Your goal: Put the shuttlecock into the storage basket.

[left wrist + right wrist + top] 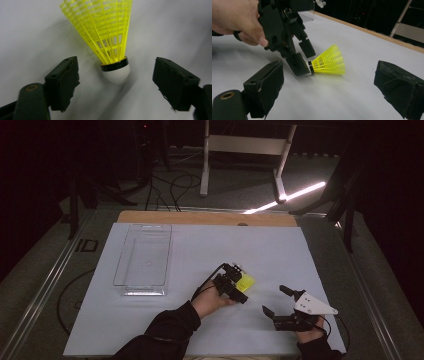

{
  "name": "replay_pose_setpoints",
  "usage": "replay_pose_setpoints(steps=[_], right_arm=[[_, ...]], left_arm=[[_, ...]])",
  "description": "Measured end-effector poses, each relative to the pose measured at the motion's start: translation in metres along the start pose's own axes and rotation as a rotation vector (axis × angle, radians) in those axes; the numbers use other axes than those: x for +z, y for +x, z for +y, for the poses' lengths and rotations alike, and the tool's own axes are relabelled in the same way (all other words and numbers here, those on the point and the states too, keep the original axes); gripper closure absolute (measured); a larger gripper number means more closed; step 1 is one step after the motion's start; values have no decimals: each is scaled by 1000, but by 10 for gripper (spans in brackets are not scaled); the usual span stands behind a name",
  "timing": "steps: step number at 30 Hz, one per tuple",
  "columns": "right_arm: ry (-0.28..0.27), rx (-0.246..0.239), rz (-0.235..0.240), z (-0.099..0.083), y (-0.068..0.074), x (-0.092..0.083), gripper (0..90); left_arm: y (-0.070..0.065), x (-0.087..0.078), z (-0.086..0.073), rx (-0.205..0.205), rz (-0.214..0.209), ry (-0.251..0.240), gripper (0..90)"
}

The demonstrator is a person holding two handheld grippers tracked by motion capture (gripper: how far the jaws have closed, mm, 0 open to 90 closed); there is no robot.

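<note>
A yellow plastic shuttlecock (245,281) with a white cork tip lies on its side on the white table cover (165,320), right of the middle. My left gripper (238,288) comes down on it from the near side. In the left gripper view the two jaws stand either side of the cork (117,73) with a gap on each side, so the left gripper (115,70) is open. The right gripper view shows the shuttlecock (329,61) with the left gripper (300,60) at its cork end. My right gripper (274,300) rests open near the front right, with nothing between its jaws.
A clear plastic tray (144,254) with nothing in it stands at the left of the cover. A wooden table edge (200,217) runs along the back. Beyond it are white stand legs (204,160) and cables on the floor.
</note>
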State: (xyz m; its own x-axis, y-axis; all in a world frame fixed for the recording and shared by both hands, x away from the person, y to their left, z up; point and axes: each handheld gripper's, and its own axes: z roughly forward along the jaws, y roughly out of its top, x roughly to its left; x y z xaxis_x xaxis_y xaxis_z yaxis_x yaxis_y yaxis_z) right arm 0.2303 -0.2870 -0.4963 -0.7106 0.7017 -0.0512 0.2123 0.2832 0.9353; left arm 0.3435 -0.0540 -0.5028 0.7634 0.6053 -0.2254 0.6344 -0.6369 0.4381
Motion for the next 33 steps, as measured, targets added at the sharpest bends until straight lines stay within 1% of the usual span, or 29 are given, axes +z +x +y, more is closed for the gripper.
replay_pose_setpoints(steps=[1,3,4,7,9,11,12,13,14,15,16,18,19,21,24,26,28,29,31,32,33], right_arm=[[0,0,0,0,0,0,93],[0,-1,-1,0,0,0,93],[0,-1,-1,0,0,0,93],[3,-1,1,0,0,0,93],[3,1,2,0,0,0,93],[5,1,2,0,0,1,93],[5,2,1,0,1,1,93],[5,2,1,0,1,1,93],[6,2,1,0,1,1,93],[5,1,1,0,1,1,93],[5,-2,-1,0,1,1,93],[4,-2,-2,0,0,0,93],[5,-2,-3,0,0,0,93],[6,-3,-2,0,1,1,93],[7,-5,-1,0,1,1,93],[7,-5,-3,0,1,1,93],[8,-3,-4,0,1,1,93],[9,-2,-4,0,1,1,93],[10,-5,-5,0,1,1,93],[10,-6,-4,0,1,1,93],[9,-6,-5,0,1,1,93]], left_arm=[[0,1,0,-3,1,3,220],[0,4,-1,-10,4,6,274],[0,4,-1,-10,2,8,274],[-1,7,-1,-17,-6,12,316],[-2,7,-1,-14,5,13,333],[-1,8,0,-21,6,10,373],[-2,7,0,-14,14,13,405],[-3,7,0,-9,26,15,405],[-3,7,0,-8,25,16,415],[-3,7,0,-5,32,17,422],[-4,7,-1,0,45,18,464],[-6,7,-1,10,57,20,472],[-6,7,-2,16,70,20,500],[-7,7,-1,21,78,22,542],[-9,7,-1,51,99,34,555],[-10,7,0,75,121,48,588],[-10,7,1,83,128,58,621],[-10,7,2,83,127,63,627],[-10,7,3,94,123,75,633],[-9,7,4,105,121,86,635],[-9,6,5,107,117,90,638]])
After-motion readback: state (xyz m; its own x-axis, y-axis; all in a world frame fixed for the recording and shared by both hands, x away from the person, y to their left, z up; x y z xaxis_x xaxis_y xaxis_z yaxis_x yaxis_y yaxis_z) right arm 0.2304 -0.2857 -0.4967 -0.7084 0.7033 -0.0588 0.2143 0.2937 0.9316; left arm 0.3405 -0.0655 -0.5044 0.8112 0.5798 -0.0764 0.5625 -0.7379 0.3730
